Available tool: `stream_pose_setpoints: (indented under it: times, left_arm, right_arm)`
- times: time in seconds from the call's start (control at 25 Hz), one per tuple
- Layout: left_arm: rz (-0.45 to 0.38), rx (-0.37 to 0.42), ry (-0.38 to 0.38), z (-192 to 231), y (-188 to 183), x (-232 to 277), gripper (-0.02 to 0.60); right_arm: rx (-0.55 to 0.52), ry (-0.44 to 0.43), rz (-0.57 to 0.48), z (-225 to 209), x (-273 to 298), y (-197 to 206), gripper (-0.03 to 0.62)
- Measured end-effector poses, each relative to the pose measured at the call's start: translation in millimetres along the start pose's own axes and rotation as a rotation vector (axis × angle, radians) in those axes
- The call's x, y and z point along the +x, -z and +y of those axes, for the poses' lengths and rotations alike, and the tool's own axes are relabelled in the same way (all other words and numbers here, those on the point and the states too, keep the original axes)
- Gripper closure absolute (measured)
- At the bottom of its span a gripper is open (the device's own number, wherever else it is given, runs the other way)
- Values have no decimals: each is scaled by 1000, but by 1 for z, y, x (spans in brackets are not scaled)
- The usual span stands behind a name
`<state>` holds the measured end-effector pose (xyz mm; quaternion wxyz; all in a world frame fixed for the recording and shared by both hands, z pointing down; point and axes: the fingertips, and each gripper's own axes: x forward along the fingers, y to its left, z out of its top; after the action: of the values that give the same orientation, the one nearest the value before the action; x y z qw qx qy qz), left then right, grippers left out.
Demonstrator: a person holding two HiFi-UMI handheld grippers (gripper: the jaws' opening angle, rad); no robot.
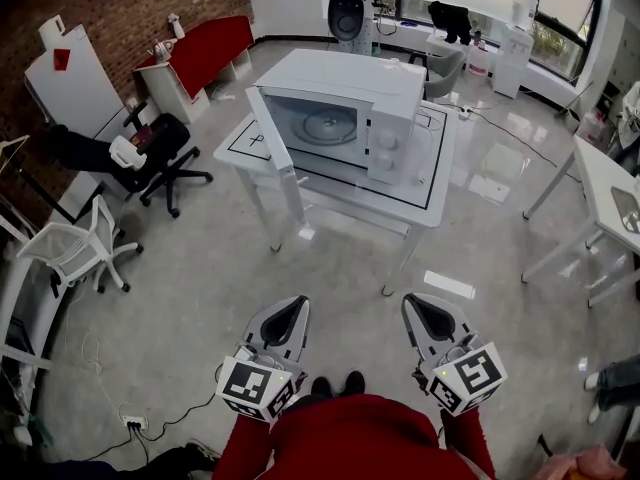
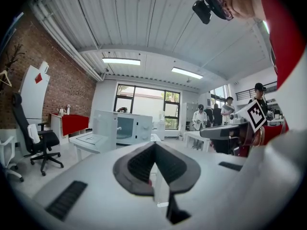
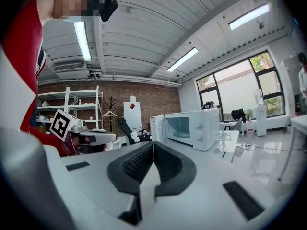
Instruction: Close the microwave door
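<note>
A white microwave [image 1: 345, 113] stands on a white table [image 1: 435, 203] ahead of me, its door [image 1: 272, 133] swung open to the left with the turntable showing inside. The microwave [image 2: 125, 127] also shows far off in the left gripper view, and the microwave [image 3: 189, 128] again in the right gripper view. My left gripper [image 1: 297, 306] and right gripper [image 1: 412, 304] are held low near my body, well short of the table, both shut with nothing between the jaws.
A black office chair [image 1: 150, 158] and a white chair [image 1: 75, 248] stand at the left. Another white table [image 1: 605, 193] is at the right. A red-covered table [image 1: 205, 48] sits by the brick wall. People stand in the distance [image 2: 199, 121]. Cables lie on the floor.
</note>
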<state>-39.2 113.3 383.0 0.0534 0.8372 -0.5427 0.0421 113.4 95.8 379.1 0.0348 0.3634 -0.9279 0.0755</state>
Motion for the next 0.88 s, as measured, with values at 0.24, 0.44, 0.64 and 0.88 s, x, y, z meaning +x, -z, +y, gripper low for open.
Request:
stream_pose_setpoints:
  times: [0.24, 0.44, 0.64, 0.88]
  left_arm:
    - [-5, 17, -4, -11, -4, 17, 571]
    - [-5, 36, -16, -10, -8, 27, 571]
    - [-9, 35, -49, 0, -14, 31, 571]
    - [-10, 22, -65, 15, -16, 39, 571]
  right_arm:
    - [-10, 3, 1, -17, -4, -1, 579]
    - [-11, 2, 1, -27, -3, -3, 579]
    - [-10, -11, 2, -32, 5, -8, 579]
    - [-10, -17, 19, -36, 22, -10, 579]
